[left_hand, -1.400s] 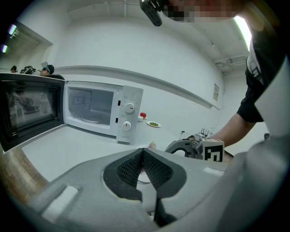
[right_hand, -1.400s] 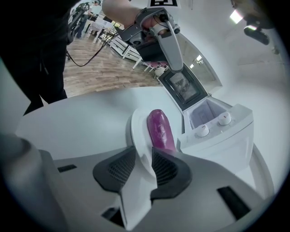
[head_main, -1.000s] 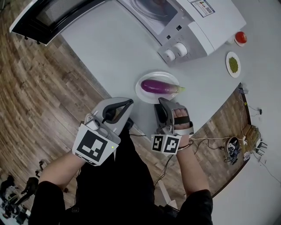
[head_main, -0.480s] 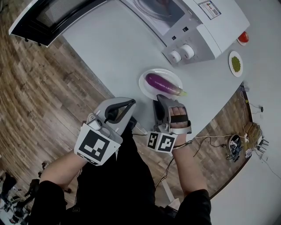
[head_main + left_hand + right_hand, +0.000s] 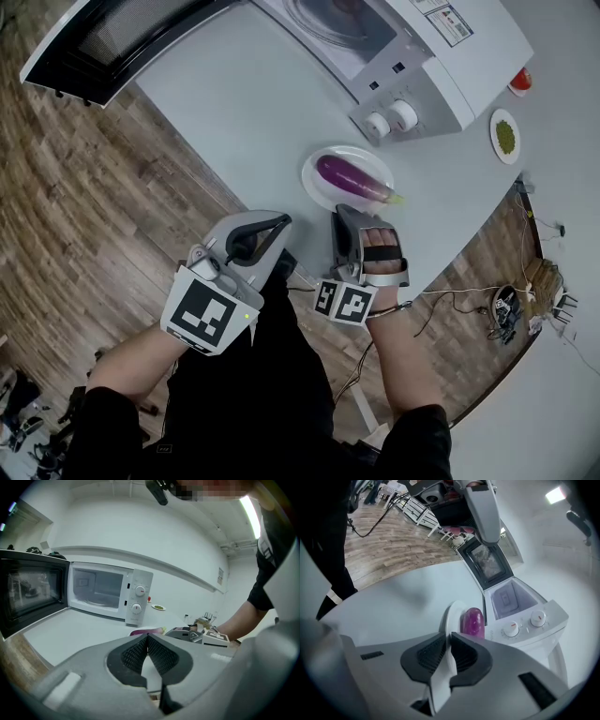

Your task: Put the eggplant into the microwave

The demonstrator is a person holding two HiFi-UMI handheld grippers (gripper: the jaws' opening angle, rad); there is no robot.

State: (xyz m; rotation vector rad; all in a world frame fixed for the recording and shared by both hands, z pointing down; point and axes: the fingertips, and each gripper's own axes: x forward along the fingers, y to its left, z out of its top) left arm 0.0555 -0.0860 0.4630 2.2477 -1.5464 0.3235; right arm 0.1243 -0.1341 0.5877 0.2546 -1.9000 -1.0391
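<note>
Eggplant (image 5: 352, 178) lying on the white plate (image 5: 328, 200), on the table (image 5: 244, 103), with the microwave (image 5: 441, 66) at 12 o'clock from it and its door (image 5: 112, 37) swung open. Grabbing step, by the look of it: right gripper (image 5: 343, 214) closing its jaws, plate rim between them, pads already on it. Left gripper (image 5: 272, 225) pinched shut on nothing, at 9 o'clock of the right one. Next, likely: squeeze tight, lift slowly, keep the plate flat, carry toward 12 o'clock, slide inside.
</note>
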